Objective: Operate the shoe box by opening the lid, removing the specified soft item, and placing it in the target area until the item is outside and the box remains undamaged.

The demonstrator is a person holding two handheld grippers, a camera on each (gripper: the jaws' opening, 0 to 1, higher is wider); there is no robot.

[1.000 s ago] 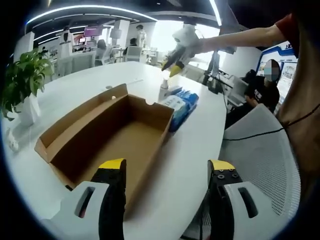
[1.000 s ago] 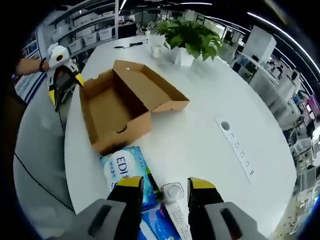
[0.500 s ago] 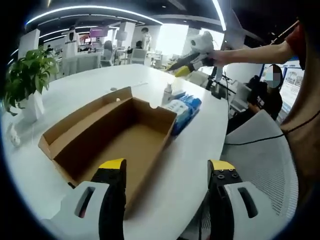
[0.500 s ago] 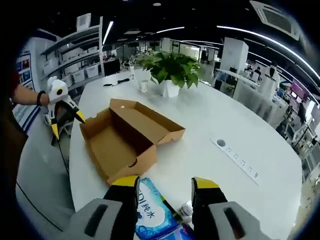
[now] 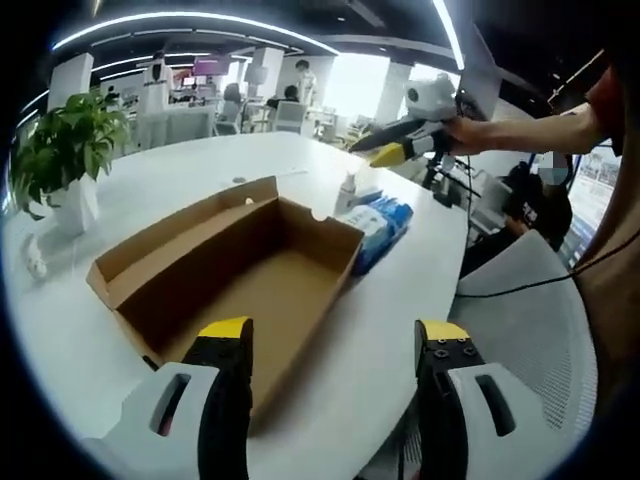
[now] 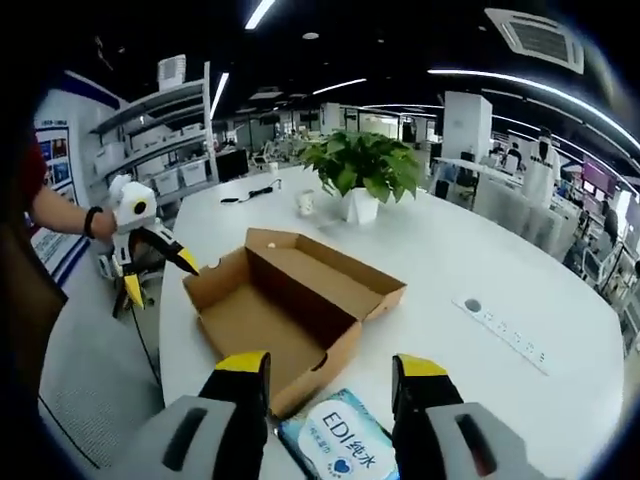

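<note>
Currently the shoe box [image 5: 235, 275] sits open on the white table [image 5: 390, 330], lid folded back, interior bare cardboard as far as visible. In the left gripper view it fills centre-left of the frame, long axis running from lower left toward upper right.

Soft item: blue-and-white tissue pack [image 6: 340, 450], lying on the table just outside the box's short end. In the right gripper view it sits at bottom centre, directly between that claw's 2 jaws and just ahead of them. In the left gripper view the same pack [image 5: 378, 225] lies right of centre, beyond the far corner of the box, next to a small white bottle [image 5: 347, 190].

Right claw [image 6: 330, 372]: jaws apart, nothing held, raised over the pack. From the left gripper view it [image 5: 385, 150] shows in the upper right of the frame, well above the table.

Left claw [image 5: 335, 345]: jaws apart, empty, at the box's near end, 1 jaw over the box floor, the other over bare table.

Judgement: item looks already out of the box, and the right claw is much the nearer to it. Any further move turns on the pack lying straight below the right claw, past the box's short wall.

Potted plant [image 6: 358, 170] stands on the table beyond the box.
</note>
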